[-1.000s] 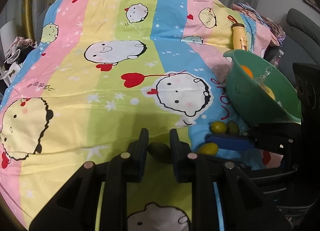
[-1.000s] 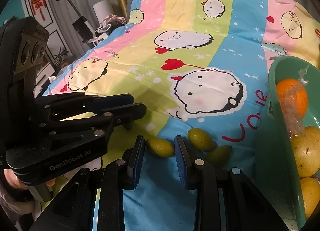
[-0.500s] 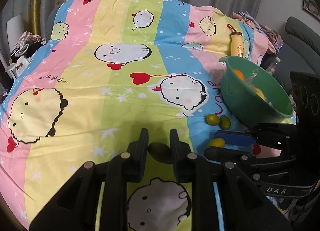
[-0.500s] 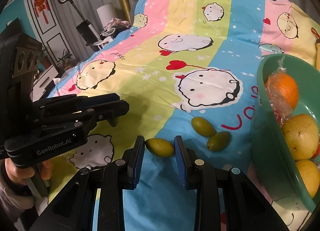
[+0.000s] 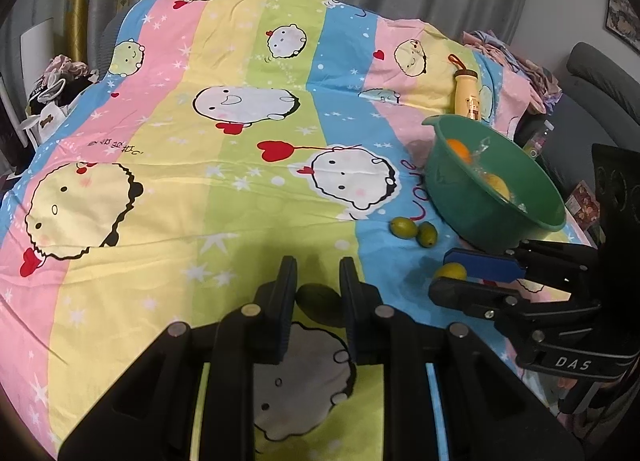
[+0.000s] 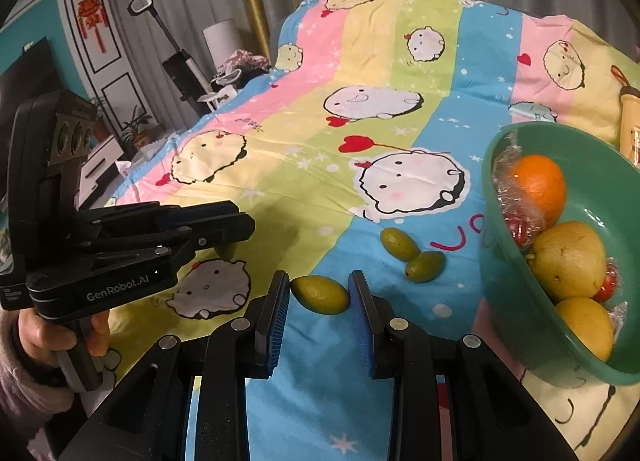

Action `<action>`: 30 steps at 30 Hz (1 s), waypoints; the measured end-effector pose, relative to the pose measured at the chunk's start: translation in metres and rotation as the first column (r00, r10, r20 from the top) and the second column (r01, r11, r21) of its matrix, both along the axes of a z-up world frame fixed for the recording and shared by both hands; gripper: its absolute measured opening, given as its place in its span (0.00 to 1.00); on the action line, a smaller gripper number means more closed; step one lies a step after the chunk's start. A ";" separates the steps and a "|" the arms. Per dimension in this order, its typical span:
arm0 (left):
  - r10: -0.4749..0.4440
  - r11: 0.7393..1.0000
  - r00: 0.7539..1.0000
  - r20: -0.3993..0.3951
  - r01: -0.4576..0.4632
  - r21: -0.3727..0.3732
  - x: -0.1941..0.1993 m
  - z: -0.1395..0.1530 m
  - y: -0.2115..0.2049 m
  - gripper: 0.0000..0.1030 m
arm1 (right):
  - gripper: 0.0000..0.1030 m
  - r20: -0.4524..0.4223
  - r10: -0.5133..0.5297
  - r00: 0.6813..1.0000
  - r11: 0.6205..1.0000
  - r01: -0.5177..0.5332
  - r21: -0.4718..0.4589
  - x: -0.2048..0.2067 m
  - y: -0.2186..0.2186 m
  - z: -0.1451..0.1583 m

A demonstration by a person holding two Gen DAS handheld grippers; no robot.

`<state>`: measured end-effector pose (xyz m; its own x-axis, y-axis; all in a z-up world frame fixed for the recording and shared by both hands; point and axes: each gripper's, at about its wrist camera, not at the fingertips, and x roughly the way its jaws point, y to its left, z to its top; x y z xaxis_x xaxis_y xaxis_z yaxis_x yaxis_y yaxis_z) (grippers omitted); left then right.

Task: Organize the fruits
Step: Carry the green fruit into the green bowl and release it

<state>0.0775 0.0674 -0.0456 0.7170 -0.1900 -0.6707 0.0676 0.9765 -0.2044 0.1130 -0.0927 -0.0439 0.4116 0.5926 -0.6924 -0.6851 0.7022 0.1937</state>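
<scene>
Two handheld grippers are each pinching a small green fruit above a cartoon-print bedsheet, beside a green bowl of fruit.

The left gripper, printed "GenRobot.AI" on its side, is clamping a dark green fruit between narrowly parted fingers, though shadow is making the contact hard to judge. The right gripper, marked "DAS", is gripping a yellow-green fruit end to end between its blue pads. Two more green fruits are lying touching each other on the sheet's blue stripe, near the bowl on the right. The bowl is holding a plastic-wrapped orange and yellow pears. Red lettering on the sheet is reading "Love". A yellow bottle is lying beyond the bowl.
</scene>
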 end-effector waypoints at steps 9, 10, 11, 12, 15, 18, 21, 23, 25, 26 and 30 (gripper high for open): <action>-0.004 1.000 1.000 0.025 0.005 -0.013 -0.009 0.019 -0.014 0.21 | 0.31 0.041 -0.006 0.999 0.999 0.004 0.050 -0.011 -0.019 0.020; -0.009 1.000 0.999 0.032 0.009 -0.009 -0.009 0.023 -0.017 0.21 | 0.31 0.049 -0.008 0.999 0.998 0.005 0.059 -0.012 -0.022 0.024; -0.013 1.000 0.999 0.037 0.013 -0.006 -0.010 0.026 -0.020 0.21 | 0.31 0.056 -0.012 0.998 0.998 0.008 0.069 -0.013 -0.026 0.028; -0.017 1.000 0.999 0.042 0.017 -0.003 -0.009 0.029 -0.022 0.21 | 0.31 0.061 -0.018 0.998 0.997 0.013 0.079 -0.014 -0.030 0.031; -0.030 1.000 0.998 0.060 0.030 0.000 -0.009 0.038 -0.031 0.21 | 0.31 0.075 -0.037 0.996 0.994 0.029 0.106 -0.013 -0.041 0.040; -0.046 0.999 0.996 0.072 0.046 0.003 -0.004 0.047 -0.042 0.21 | 0.31 0.085 -0.060 0.995 0.991 0.048 0.129 -0.010 -0.054 0.048; -0.066 0.998 0.994 0.085 0.066 -0.004 0.002 0.054 -0.055 0.21 | 0.31 0.103 -0.079 0.992 0.989 0.065 0.133 -0.008 -0.066 0.055; -0.078 0.997 0.993 0.092 0.079 -0.009 0.007 0.059 -0.064 0.21 | 0.31 0.113 -0.093 0.989 0.988 0.078 0.137 -0.005 -0.074 0.060; -0.091 0.996 0.991 0.098 0.093 -0.015 0.013 0.064 -0.072 0.21 | 0.31 0.119 -0.112 0.987 0.984 0.094 0.150 -0.003 -0.086 0.065; -0.102 0.994 0.990 0.100 0.105 -0.022 0.018 0.067 -0.078 0.21 | 0.31 0.124 -0.128 0.984 0.982 0.108 0.156 0.000 -0.092 0.068; -0.137 0.989 0.985 0.107 0.141 -0.033 0.035 0.076 -0.100 0.21 | 0.31 0.132 -0.191 0.973 0.970 0.166 0.180 0.011 -0.117 0.075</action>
<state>0.1122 -0.0329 0.0300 0.7469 -0.3183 -0.5838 0.2253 0.9472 -0.2282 0.1244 -0.2101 0.0308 0.6113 0.6015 -0.5143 -0.5811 0.7823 0.2243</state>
